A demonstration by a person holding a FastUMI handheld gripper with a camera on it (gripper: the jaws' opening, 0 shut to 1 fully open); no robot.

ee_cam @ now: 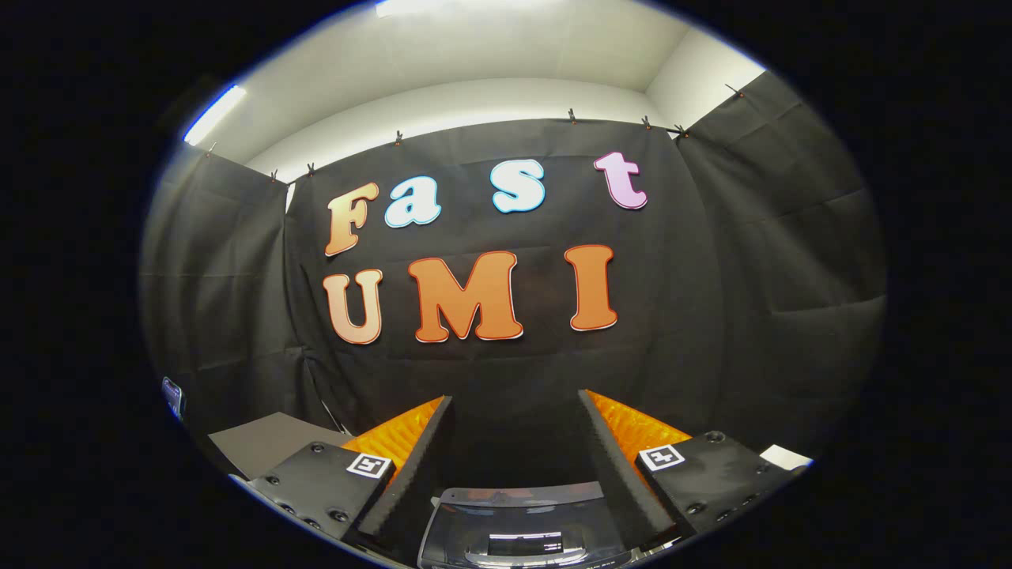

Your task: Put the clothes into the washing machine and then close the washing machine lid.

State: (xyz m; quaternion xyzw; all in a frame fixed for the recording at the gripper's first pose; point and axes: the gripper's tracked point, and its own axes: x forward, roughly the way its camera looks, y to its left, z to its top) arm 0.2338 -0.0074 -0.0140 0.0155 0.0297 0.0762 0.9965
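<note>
Claw (514, 403) spread wide, nothing between the two fingers, both raised toward the black cloth wall (751, 276). Two fingers counted: left finger (415, 466) and right finger (613, 458), each with a dark ribbed inner face and an orange outer side. Two black mounting blocks at the finger bases, one per finger, each carrying one small square black-and-white marker: left marker (369, 465), right marker (661, 456). Several screw heads on each block.

One washing machine (522, 529), low between the finger bases, below and near the claw. Visible part is a grey, glossy lid or top panel with a curved rear edge and bright reflections of the ceiling light across it. Front and sides of it are cut off, and the fingers cover its left and right corners, so cannot tell whether the lid is shut or open. Clothes not made out anywhere here.

One grey flat surface (269, 446) to the left behind the left block, possibly a bench top, only a corner visible. One small white patch (785, 456) at the far right beyond the right block, too small to identify. One small dark bluish object (172, 395) at the far left against the cloth, blurred, unclear what it is.

Above the cloth: pale ceiling (490, 47) and two light strips, one at left (213, 114), one at the top cut off. Small clips along the cloth's upper edge.
</note>
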